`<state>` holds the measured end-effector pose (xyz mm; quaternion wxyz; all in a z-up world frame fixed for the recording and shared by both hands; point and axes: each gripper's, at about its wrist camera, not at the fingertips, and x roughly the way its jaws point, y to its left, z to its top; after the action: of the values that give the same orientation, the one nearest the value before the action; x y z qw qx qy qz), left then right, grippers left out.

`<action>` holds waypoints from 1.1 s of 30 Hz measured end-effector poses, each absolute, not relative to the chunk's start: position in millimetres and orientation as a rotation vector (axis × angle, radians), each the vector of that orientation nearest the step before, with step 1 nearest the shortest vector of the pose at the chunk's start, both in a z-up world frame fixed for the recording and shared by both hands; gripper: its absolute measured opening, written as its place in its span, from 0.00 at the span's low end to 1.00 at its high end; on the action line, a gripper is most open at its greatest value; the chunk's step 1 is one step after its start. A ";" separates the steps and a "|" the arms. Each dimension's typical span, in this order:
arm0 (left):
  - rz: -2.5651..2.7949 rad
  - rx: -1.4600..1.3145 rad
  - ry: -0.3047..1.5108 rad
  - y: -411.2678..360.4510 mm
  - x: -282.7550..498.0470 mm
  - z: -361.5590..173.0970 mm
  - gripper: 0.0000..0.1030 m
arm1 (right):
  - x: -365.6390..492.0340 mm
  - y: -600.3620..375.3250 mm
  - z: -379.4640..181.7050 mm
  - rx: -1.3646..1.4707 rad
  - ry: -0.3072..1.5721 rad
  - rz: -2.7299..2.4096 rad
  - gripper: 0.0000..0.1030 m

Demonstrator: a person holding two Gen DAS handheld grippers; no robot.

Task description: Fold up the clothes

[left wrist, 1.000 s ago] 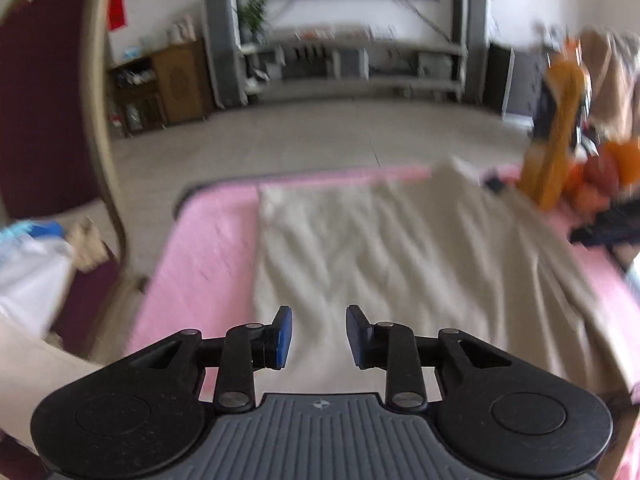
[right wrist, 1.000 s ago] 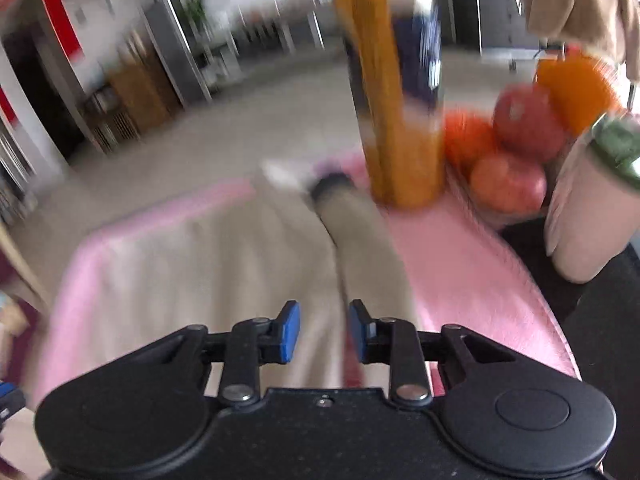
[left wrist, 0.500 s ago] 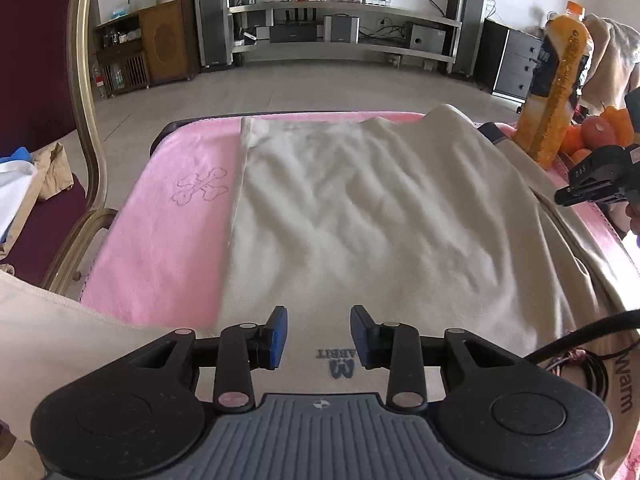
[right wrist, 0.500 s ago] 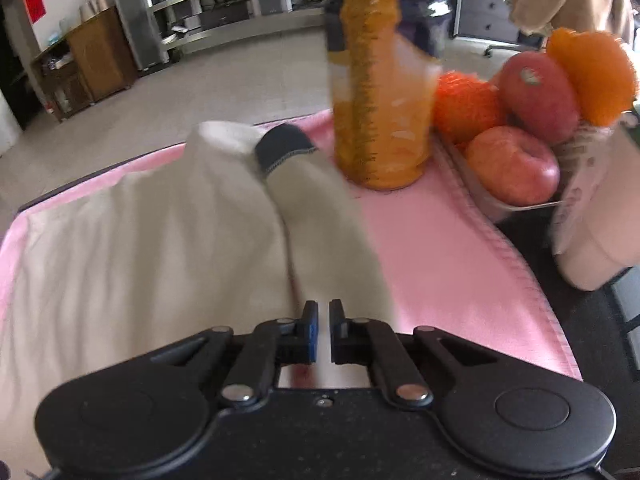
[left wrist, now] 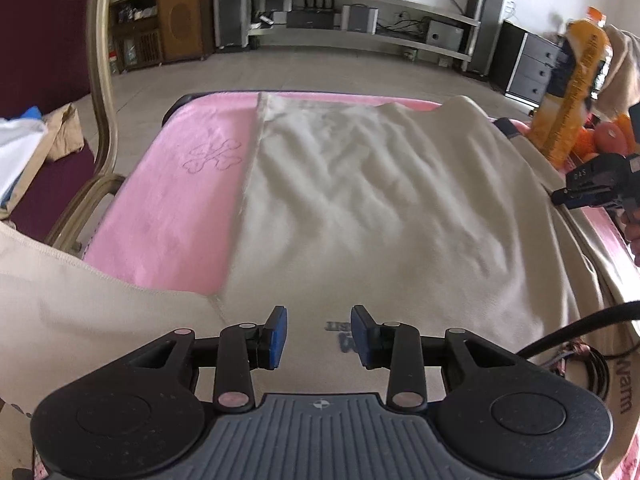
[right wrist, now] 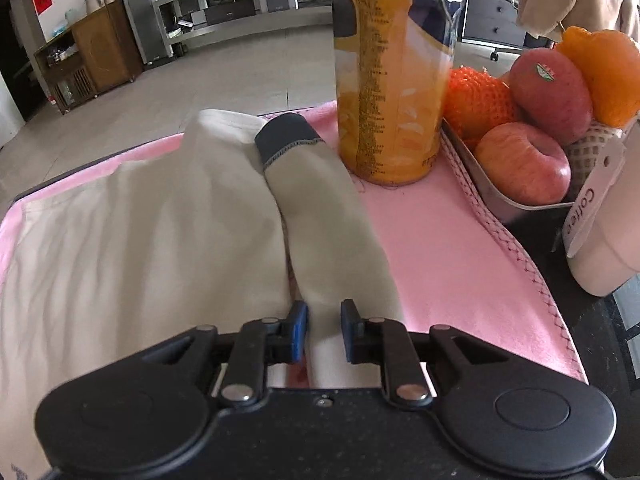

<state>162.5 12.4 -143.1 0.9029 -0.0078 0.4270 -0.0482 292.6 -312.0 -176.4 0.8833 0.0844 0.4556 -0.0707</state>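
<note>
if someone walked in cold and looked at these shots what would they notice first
A cream sweatshirt lies spread over a pink towel, filling the middle of both views. Its dark-cuffed sleeve runs along the right side, with the open right gripper straddling it. Just past the cuff stands a tall orange juice bottle, beside a tray of apples and oranges.

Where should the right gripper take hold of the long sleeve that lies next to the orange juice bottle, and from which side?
Probably mid-sleeve, coming from the near end along its length. There the sleeve lies flat and narrow enough to sit between the right gripper's open jaws, while the dark cuff crowds the juice bottle.
</note>
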 end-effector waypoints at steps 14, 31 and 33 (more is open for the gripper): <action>-0.164 -0.031 0.797 15.2 134.0 -109.9 0.33 | 168.0 -410.7 -100.3 0.622 0.660 -0.363 0.02; -0.450 0.094 0.956 -113.5 66.0 -111.7 0.33 | 5.2 -589.9 -175.0 0.948 0.601 -0.574 0.24; -0.508 0.137 0.971 -139.7 63.5 -114.5 0.33 | 13.8 -581.3 -172.6 0.922 0.618 -0.483 0.24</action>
<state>63.5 -139.7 -114.5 0.8514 0.0650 0.4613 -0.2411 13.8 -581.3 -172.6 0.8223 0.4334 0.2907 -0.2270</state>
